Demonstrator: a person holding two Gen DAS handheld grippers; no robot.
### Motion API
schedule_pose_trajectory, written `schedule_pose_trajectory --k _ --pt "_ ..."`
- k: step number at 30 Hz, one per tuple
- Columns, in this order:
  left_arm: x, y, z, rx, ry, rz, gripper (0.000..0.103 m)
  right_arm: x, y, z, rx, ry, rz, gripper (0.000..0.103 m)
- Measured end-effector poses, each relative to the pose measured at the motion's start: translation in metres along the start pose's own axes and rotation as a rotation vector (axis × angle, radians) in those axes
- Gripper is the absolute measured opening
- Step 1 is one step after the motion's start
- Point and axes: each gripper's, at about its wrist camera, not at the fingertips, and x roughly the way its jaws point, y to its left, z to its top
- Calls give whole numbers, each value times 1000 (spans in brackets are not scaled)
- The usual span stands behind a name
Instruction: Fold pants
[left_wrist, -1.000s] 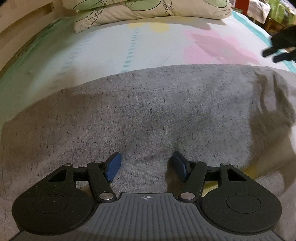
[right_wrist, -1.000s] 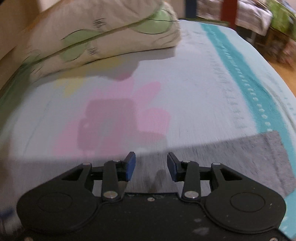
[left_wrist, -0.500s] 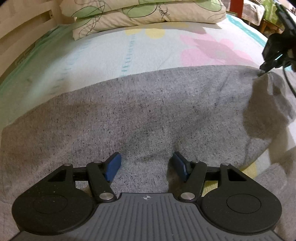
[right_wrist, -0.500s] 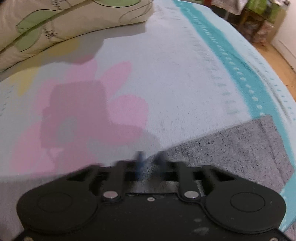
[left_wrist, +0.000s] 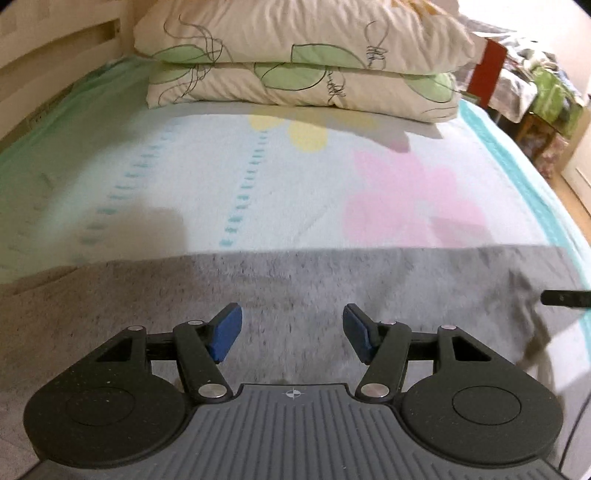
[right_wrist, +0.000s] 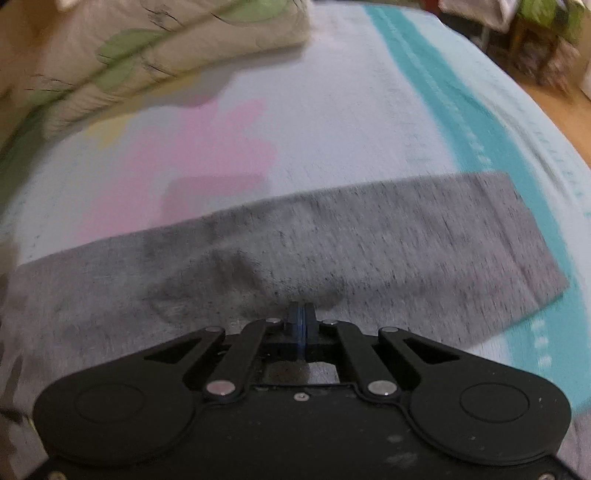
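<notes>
Left wrist view: the left gripper (left_wrist: 291, 328) sits at the bottom centre of the frame, its blue pads (left_wrist: 226, 332) standing well apart with nothing between them; only grey cloth lies beneath the gap. The grey pants (left_wrist: 295, 288) stretch as a wide band across the lower half of the frame, spread on the bed sheet (left_wrist: 221, 177), which is pale with teal dashes, a yellow flower and a pink flower printed on it. Two stacked pillows (left_wrist: 303, 59) with green leaf patterns lie along the top of the frame. At the right edge, a dark tip of the other tool (left_wrist: 565, 297) pokes in just over the cloth, where the fabric bunches into folds.

Right wrist view: the right gripper (right_wrist: 302, 317) is at the lower centre, its blue pads pressed together, and the fabric puckers up in a ridge right at their tips, so it has a pinch of the pants (right_wrist: 369, 240). The grey cloth runs across the middle of the frame, its squared end reaching the teal stripe (right_wrist: 436, 92) of the sheet at the right. The pillows (right_wrist: 147, 51) fill the upper left corner. The frame is blurred.
</notes>
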Motion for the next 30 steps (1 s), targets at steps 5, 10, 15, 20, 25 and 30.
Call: schedule_pose_trajectory --k 5,10,15,20,25,30 --pt "14 4 -10 -52 81 9 59 -8 41 19 -339 -112 137 51" --pt "34 10 -30 -46 200 40 59 23 76 37 -610 -142 174 72" --pt "36 10 -37 16 208 44 59 61 87 50 -734 -75 216 71" --pt "39 11 -36 32 223 34 60 92 87 58 -771 70 334 72" --pt "37 12 -31 20 215 11 60 94 88 66 -699 99 420 21" --pt "25 15 -18 -60 157 -55 60 55 103 36 -833 -33 336 5"
